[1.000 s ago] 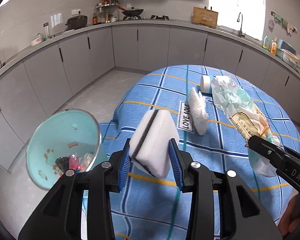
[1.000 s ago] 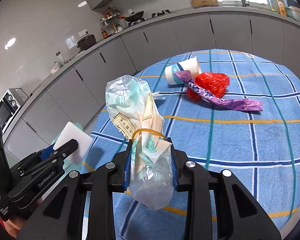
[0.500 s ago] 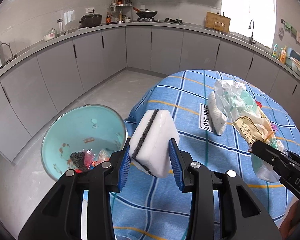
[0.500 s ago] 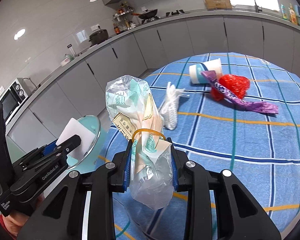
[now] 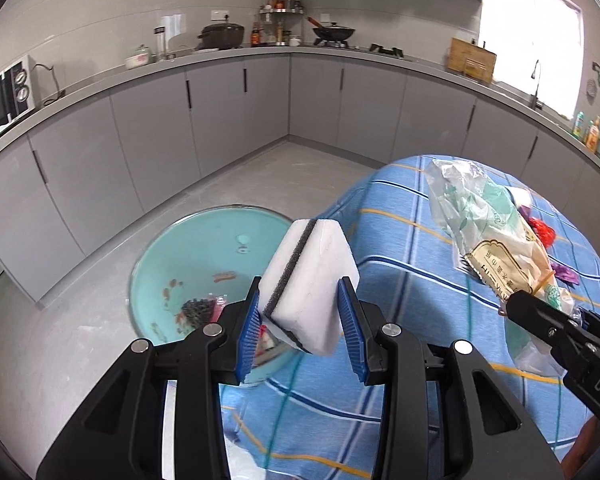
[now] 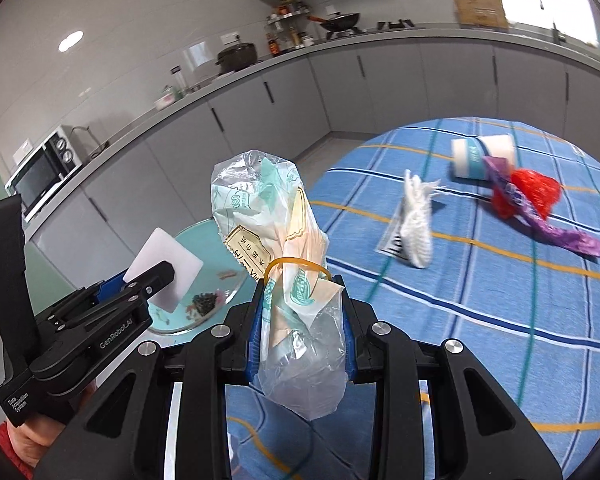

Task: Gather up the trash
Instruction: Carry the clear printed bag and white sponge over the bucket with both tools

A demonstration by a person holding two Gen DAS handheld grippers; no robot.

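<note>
Left gripper [image 5: 300, 332]: jaws clamped on white sponge [image 5: 310, 284]. Right gripper [image 6: 302, 332]: clamped on plastic bag bundle [image 6: 278, 256]. Both swung from tablecloth [image 6: 480, 292] centre toward left edge; teal bin [image 5: 204, 264] now nearer, below. Drop likely next.

The left tool [image 6: 156, 280] carries "GenRobot.AI" along its arm and "Data Acquisition System" near its base. The right tool [image 5: 540, 316] shows the letters "DAS". The bag [image 6: 276, 248] bears Chinese print I cannot read.
</note>
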